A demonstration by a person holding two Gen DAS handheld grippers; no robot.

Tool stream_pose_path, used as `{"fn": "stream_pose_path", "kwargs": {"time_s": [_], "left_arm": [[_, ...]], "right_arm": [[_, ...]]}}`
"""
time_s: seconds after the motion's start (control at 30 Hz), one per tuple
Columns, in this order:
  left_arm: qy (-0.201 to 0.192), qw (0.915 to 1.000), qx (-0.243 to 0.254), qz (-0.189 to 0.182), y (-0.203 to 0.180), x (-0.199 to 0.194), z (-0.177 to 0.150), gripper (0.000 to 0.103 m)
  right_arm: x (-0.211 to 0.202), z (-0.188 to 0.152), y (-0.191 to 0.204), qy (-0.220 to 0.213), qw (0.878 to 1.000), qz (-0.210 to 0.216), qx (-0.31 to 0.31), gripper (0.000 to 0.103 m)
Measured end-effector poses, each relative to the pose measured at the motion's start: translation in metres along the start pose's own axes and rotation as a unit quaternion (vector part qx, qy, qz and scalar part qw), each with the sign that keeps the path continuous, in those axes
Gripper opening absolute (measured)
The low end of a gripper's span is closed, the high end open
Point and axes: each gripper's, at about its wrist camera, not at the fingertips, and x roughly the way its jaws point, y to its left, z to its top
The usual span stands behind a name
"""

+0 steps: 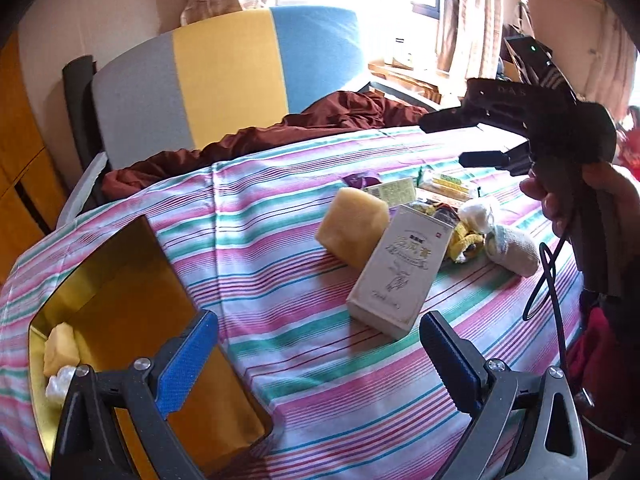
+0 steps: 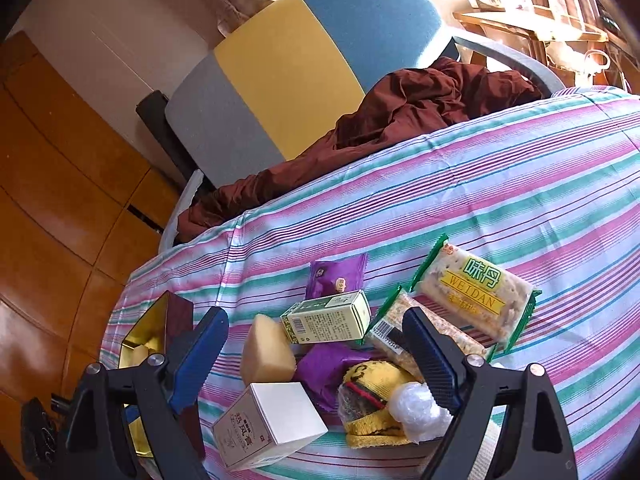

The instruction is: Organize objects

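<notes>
My left gripper is open and empty, low over the striped cloth, between a gold tin on the left and a white carton. The tin holds a yellow sponge piece and a white wad. A yellow sponge block leans beside the carton. My right gripper is open and empty above the pile: sponge block, green box, white carton, purple packets, yellow sock, cracker packets. In the left wrist view the right gripper hovers behind the pile.
A striped cloth covers the table. A brown garment lies on a grey, yellow and blue chair behind the far edge. White socks lie at the pile's right. A black cable hangs from the hand on the right gripper.
</notes>
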Motion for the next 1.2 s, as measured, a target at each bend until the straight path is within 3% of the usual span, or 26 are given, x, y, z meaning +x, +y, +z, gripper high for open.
{"fn": "stream_pose_path", "kwargs": {"time_s": [0.23,0.53,0.57,0.6,0.67,0.7,0.83,1.2], "left_arm": [[0.011,0.9961,0.087,-0.012,-0.035,0.038,0.018,0.100],[0.045,0.9945,0.084,-0.044,-0.041,0.078,0.025,0.094],[0.048,0.9944,0.081,-0.048,-0.042,0.081,0.026,0.084],[0.053,0.9941,0.078,-0.054,-0.043,0.084,0.025,0.068],[0.066,0.9930,0.065,-0.072,-0.044,0.090,0.022,0.053],[0.068,0.9928,0.058,-0.079,-0.045,0.091,0.020,0.052],[0.058,0.9944,0.040,-0.078,-0.046,0.079,0.007,0.052],[0.054,0.9955,0.018,-0.076,-0.038,0.037,-0.041,0.052]], "right_arm": [[0.001,0.000,0.003,0.005,1.000,0.009,-0.014,0.090],[0.004,0.000,0.002,0.008,1.000,-0.001,-0.017,0.090],[0.005,0.000,0.002,0.008,1.000,-0.003,-0.016,0.090],[0.005,0.001,-0.001,0.008,1.000,-0.007,-0.014,0.090],[0.006,0.001,-0.002,0.009,1.000,-0.010,-0.012,0.090],[0.006,0.001,-0.004,0.008,1.000,-0.014,-0.010,0.090],[0.011,0.000,-0.003,0.019,1.000,-0.012,-0.014,0.090],[0.043,-0.027,0.047,0.076,0.989,-0.010,-0.124,0.089]]}}
